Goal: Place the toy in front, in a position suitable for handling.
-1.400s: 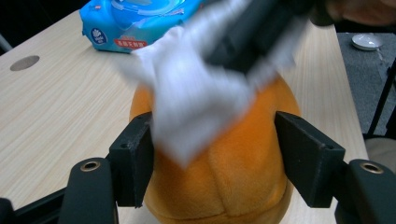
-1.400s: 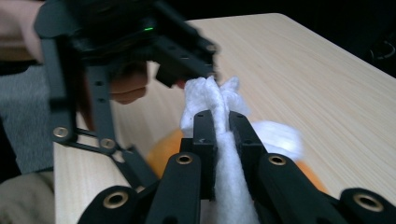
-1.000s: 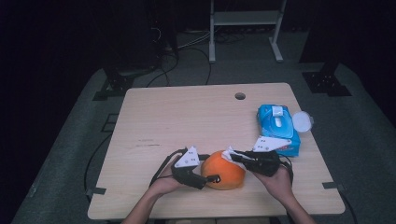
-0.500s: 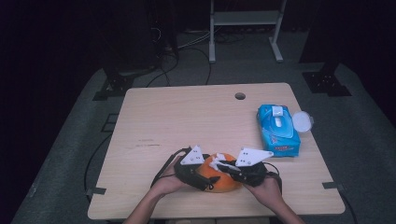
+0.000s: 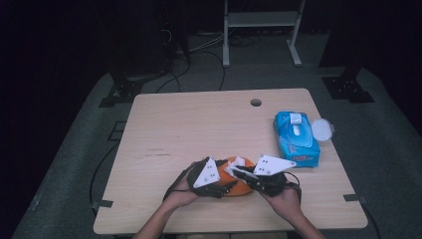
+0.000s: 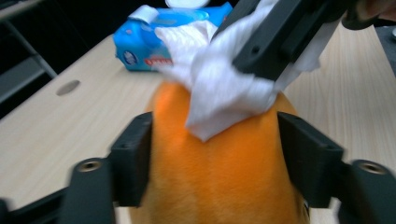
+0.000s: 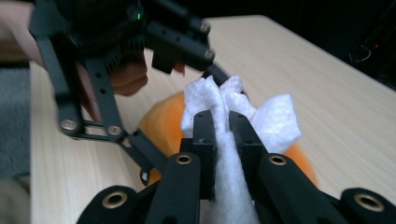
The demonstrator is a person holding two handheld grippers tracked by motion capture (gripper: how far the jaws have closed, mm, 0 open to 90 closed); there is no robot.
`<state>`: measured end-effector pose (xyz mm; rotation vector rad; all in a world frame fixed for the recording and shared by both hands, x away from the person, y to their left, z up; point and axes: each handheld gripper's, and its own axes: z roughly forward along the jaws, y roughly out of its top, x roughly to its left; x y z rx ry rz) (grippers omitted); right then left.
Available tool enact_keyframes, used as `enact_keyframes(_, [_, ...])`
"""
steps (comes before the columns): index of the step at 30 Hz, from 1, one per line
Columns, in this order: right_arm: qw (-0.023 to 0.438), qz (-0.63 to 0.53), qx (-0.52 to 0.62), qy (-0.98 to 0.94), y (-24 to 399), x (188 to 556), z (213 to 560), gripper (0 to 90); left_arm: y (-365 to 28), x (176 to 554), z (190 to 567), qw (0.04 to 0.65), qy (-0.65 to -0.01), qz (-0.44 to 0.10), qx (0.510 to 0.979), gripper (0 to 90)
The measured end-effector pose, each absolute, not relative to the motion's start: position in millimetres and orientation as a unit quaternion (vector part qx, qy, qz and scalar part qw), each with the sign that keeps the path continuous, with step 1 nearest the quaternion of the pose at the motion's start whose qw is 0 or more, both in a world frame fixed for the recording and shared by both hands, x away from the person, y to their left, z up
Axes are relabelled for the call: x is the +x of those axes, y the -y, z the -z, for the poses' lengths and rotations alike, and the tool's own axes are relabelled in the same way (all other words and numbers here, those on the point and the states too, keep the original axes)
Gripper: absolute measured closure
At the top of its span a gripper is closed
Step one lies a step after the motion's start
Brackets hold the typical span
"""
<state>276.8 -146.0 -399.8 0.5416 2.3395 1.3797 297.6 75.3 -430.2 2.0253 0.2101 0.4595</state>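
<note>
An orange, fuzzy, rounded object (image 5: 240,187) (image 6: 219,177) lies near the table's front edge. My left gripper (image 5: 225,187) (image 6: 219,158) has just been closing its jaws on it, and both pads now press its sides. A crumpled white wipe (image 5: 238,162) (image 6: 219,88) (image 7: 275,119) rests on top of the orange object. My right gripper (image 5: 235,172) (image 7: 223,123) is shut on that wipe and comes in from the right, its jaws just above the orange surface. The underside of the orange object is hidden.
A blue pack of wipes (image 5: 296,137) (image 6: 154,42) lies at the table's right side, its round white lid (image 5: 321,128) flipped open. The wooden table (image 5: 199,124) has a cable hole (image 5: 256,102) near the back edge.
My right gripper has moved left with the wipe, from beside the orange object to on top of it. My left gripper's jaws have drawn in around the orange object.
</note>
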Motion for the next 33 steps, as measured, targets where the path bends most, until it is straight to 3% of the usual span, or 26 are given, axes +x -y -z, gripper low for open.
enact_keyframes(9, [0.205, -0.471, 0.185, -0.838, 145, 276, 400, 81.7, -87, 305, 434, 0.500, -0.117, -0.156, 0.844, 28.7])
enact_keyframes(18, [0.179, -0.487, 0.231, -0.823, 178, 289, 404, 81.7, -93, 307, 437, 0.505, -0.127, -0.151, 0.840, 28.6])
enact_keyframes(27, [0.169, -0.500, 0.241, -0.814, 179, 292, 401, 81.6, -86, 301, 435, 0.499, -0.097, -0.160, 0.846, 28.9])
enact_keyframes(33, [0.147, -0.514, 0.206, -0.819, 152, 283, 400, 81.5, -75, 292, 435, 0.489, -0.070, -0.170, 0.853, 27.5])
